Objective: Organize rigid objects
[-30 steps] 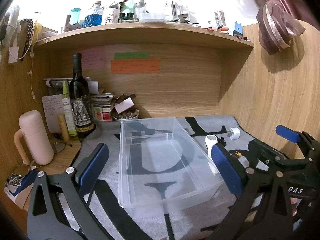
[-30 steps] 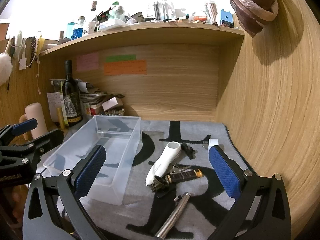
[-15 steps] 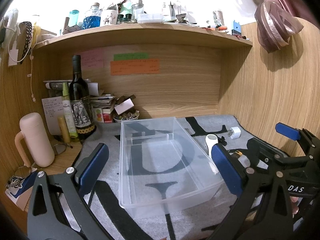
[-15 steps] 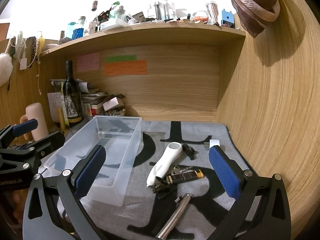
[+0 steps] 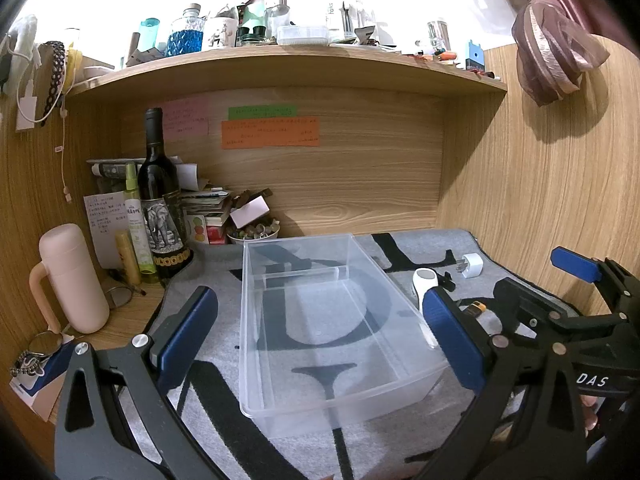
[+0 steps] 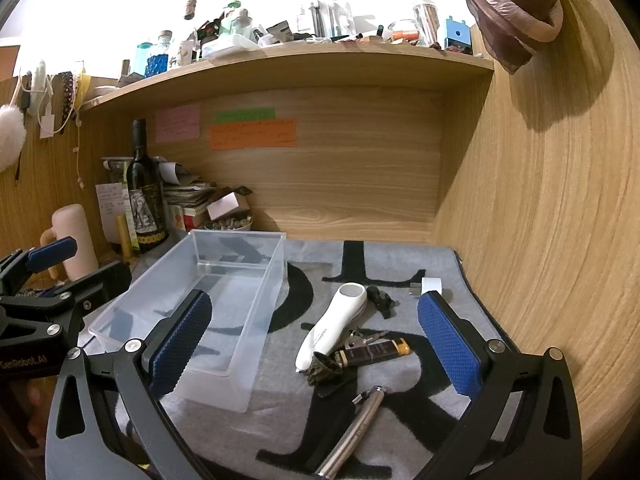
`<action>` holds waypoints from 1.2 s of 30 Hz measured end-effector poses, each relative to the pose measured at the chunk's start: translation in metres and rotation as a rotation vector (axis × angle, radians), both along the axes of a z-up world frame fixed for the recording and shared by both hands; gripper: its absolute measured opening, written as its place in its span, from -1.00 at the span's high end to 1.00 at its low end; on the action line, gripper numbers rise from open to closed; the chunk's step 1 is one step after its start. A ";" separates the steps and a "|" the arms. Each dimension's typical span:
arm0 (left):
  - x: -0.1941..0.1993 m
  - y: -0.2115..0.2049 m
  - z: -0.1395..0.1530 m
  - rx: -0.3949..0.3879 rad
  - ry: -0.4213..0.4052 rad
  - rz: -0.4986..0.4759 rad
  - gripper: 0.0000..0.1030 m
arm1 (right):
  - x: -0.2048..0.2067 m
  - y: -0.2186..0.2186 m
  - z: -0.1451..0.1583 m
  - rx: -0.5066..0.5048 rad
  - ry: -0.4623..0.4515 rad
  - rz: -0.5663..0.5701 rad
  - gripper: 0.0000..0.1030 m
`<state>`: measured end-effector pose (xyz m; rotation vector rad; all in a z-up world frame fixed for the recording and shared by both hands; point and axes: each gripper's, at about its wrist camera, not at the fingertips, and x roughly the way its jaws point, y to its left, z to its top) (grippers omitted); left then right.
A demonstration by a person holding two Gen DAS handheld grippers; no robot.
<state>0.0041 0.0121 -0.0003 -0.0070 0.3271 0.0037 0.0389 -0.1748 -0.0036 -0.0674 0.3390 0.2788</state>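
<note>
Both tongs, left (image 5: pixel 320 328) and right (image 6: pixel 316 334), are released; the bin (image 6: pixel 240 280) is empty, the items (image 6: pixel 352 344) lie right of it.

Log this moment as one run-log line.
left gripper: open, over bin | right gripper: open, over thermometer | bin: empty

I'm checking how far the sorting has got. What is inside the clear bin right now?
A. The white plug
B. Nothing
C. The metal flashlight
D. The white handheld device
B: the clear bin shows only the mat pattern through its floor, while the white device, flashlight and plug all lie on the mat to its right.
</note>
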 end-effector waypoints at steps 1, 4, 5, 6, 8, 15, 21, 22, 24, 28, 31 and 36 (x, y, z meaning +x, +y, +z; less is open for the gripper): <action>0.000 0.000 0.000 -0.001 0.000 0.000 -1.00 | 0.000 0.001 0.000 0.000 0.002 0.001 -1.00; 0.000 0.000 0.000 -0.001 0.000 0.000 -1.00 | 0.001 0.001 -0.002 0.003 0.006 0.002 -1.00; 0.000 0.000 0.000 -0.001 0.000 0.000 -1.00 | 0.001 0.001 -0.001 0.004 0.005 0.002 -1.00; 0.000 0.000 0.000 -0.001 0.001 0.001 -1.00 | 0.001 0.001 -0.001 0.003 0.005 0.002 -1.00; 0.001 0.000 0.000 -0.001 0.002 0.002 -1.00 | 0.001 0.001 -0.001 0.002 0.005 0.001 -1.00; 0.001 0.003 -0.002 -0.002 0.006 0.000 -1.00 | 0.000 0.002 -0.001 0.001 0.005 -0.002 -1.00; 0.000 0.002 -0.002 0.000 -0.003 -0.010 -1.00 | 0.000 0.003 0.000 0.003 0.010 0.001 -1.00; 0.000 0.001 -0.002 0.000 -0.004 -0.011 -1.00 | 0.000 0.003 0.000 0.004 0.010 0.002 -1.00; 0.000 0.001 -0.002 0.005 0.000 -0.020 -1.00 | -0.001 0.003 -0.001 0.005 0.013 0.003 -1.00; 0.003 0.006 0.001 -0.004 0.017 -0.035 -1.00 | -0.001 0.004 -0.004 0.001 0.027 0.013 -1.00; 0.006 0.014 0.003 -0.018 0.034 -0.034 -1.00 | 0.002 0.003 -0.005 0.007 0.043 0.012 -1.00; 0.013 0.025 0.001 -0.017 0.075 -0.024 -0.92 | 0.005 -0.001 -0.005 0.013 0.065 0.003 -0.99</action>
